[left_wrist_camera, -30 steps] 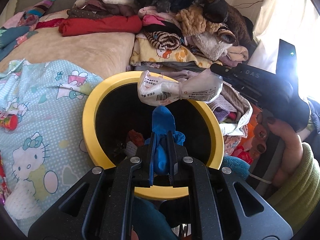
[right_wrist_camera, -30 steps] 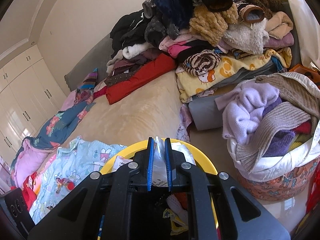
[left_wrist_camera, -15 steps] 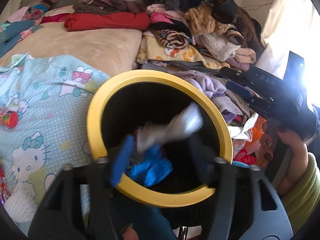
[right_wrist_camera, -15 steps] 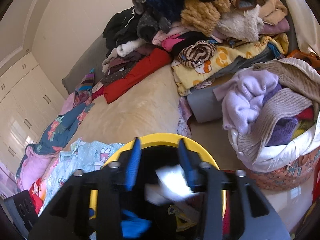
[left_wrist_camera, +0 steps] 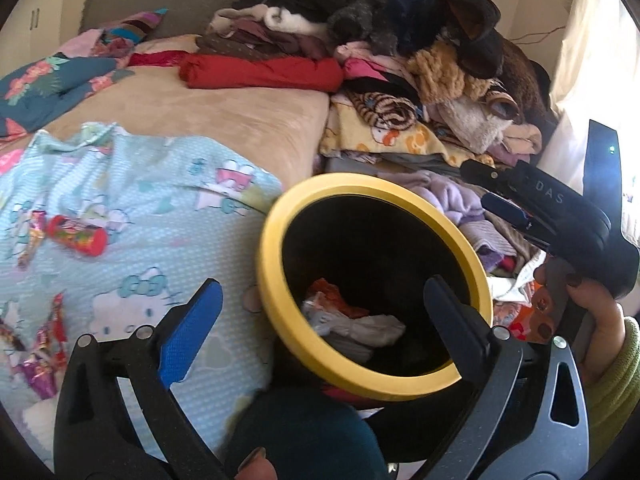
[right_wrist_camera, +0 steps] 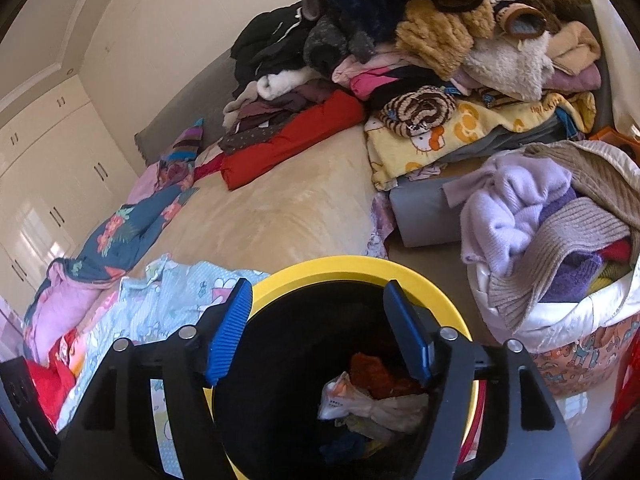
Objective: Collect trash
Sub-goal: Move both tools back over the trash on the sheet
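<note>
A black bin with a yellow rim (left_wrist_camera: 276, 216) stands beside the bed; it also shows in the right wrist view (right_wrist_camera: 360, 266). Inside lie a crumpled white plastic wrapper (right_wrist_camera: 372, 404), also seen from the left (left_wrist_camera: 360, 332), and a red scrap (right_wrist_camera: 376, 372). My left gripper (left_wrist_camera: 320, 312) is open and empty above the bin's left rim. My right gripper (right_wrist_camera: 320, 328) is open and empty above the bin mouth; it shows at the right of the left wrist view (left_wrist_camera: 540, 208). A red candy tube (left_wrist_camera: 76, 234) and shiny wrappers (left_wrist_camera: 48, 344) lie on the blue Hello Kitty sheet (left_wrist_camera: 152, 216).
A tall heap of clothes (left_wrist_camera: 380, 52) covers the far side of the bed. A laundry basket full of knitwear (right_wrist_camera: 560, 240) stands right of the bin. White wardrobes (right_wrist_camera: 44, 168) line the left wall.
Both grippers opened and dropped their loads: the white wrapper and the blue piece fell into the bin. The left gripper then swung left toward the sheet.
</note>
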